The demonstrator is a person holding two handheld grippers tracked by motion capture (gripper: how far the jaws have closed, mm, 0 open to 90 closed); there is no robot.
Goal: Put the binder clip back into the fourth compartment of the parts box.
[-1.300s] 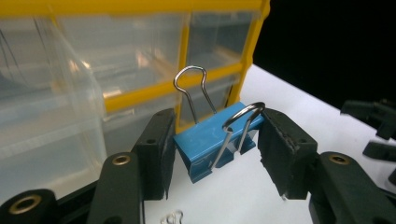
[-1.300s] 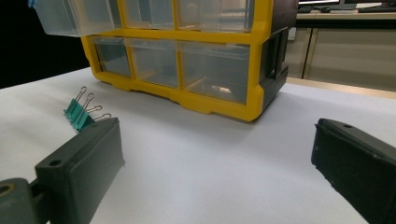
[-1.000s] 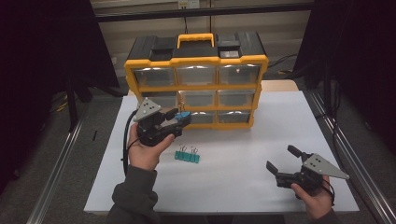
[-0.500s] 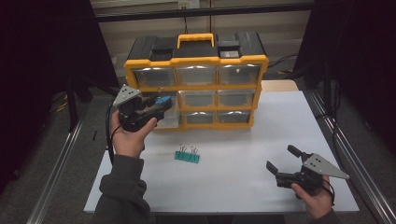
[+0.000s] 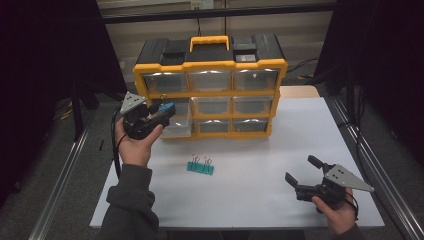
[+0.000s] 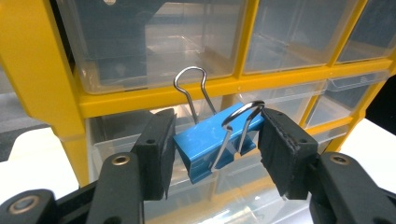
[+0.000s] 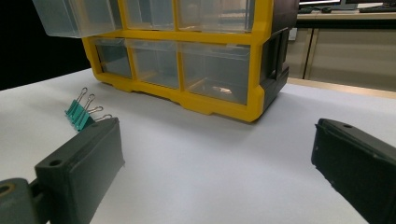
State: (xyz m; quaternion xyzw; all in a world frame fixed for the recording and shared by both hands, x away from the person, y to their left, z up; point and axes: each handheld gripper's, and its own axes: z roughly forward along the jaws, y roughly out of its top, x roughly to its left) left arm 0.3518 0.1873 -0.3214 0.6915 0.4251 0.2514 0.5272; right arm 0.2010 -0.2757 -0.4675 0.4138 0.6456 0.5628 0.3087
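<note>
The blue binder clip, clamped in the left gripper, is nearing the open drawer; releasing squarely above it is advisable.

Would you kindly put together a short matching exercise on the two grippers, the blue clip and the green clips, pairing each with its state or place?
Things:
1. left gripper
2. right gripper
3. blue binder clip
4. green binder clips

States or places:
A. lying on the white table
B. open, holding nothing
C. shut on a clip
D. held in front of the yellow drawer cabinet

Pairs: 1-C, 2-B, 3-D, 4-A
</note>
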